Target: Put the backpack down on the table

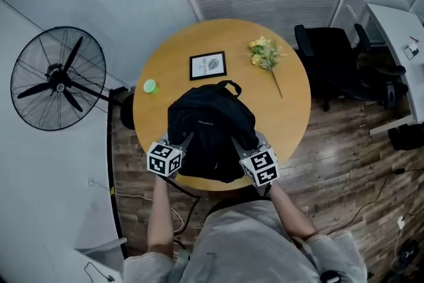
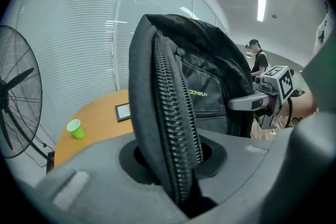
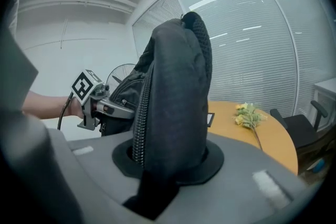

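A black backpack hangs over the near edge of the round wooden table, its top loop pointing away from me. My left gripper is shut on the backpack's left side, where a zipped edge fills the jaws. At the backpack's other side, my right gripper is shut on a thick fold of black fabric. Each gripper shows in the other's view, the right gripper and the left gripper, both pressed to the bag.
On the table lie a framed picture, a bunch of yellow flowers and a small green cup. A standing fan is at the left, a black office chair at the right. A person stands in the background.
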